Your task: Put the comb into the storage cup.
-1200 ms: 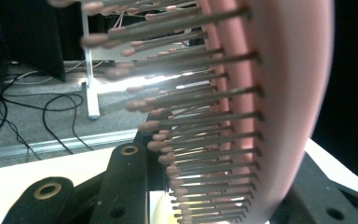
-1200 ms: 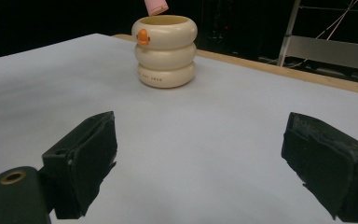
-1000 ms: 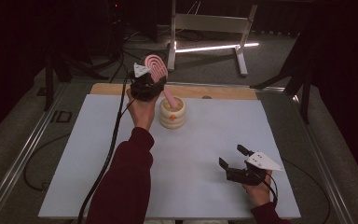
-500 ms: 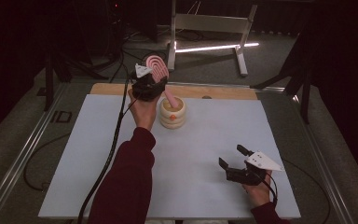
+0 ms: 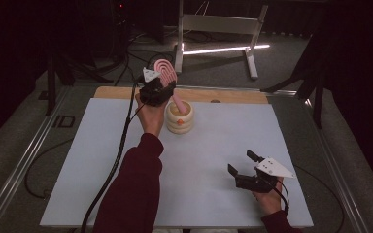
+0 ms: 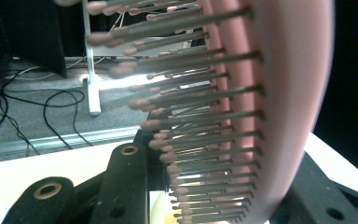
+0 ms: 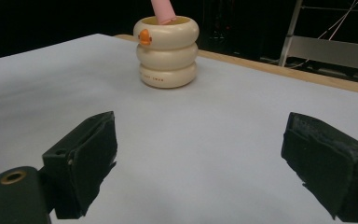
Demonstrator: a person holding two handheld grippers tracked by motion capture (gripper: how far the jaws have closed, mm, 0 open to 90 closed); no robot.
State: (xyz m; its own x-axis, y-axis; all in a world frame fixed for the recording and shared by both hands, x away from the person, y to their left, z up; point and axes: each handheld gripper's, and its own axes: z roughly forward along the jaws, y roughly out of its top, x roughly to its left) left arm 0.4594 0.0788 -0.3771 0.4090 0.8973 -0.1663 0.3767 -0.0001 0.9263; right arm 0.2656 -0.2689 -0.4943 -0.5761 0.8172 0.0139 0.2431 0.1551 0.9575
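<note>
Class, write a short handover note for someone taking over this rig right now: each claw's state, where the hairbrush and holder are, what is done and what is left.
Left claw: shut on the pink hairbrush, gripping it near the head, far side of the table.
Right claw: open, holding nothing, resting on the white table at the near right.
Holder: cream ringed cup, upright beside the left hand; the brush handle points down into its mouth.
Done: brush picked up and its handle brought into the cup.
Left: probably lower the brush fully, release, and withdraw the left claw.
</note>
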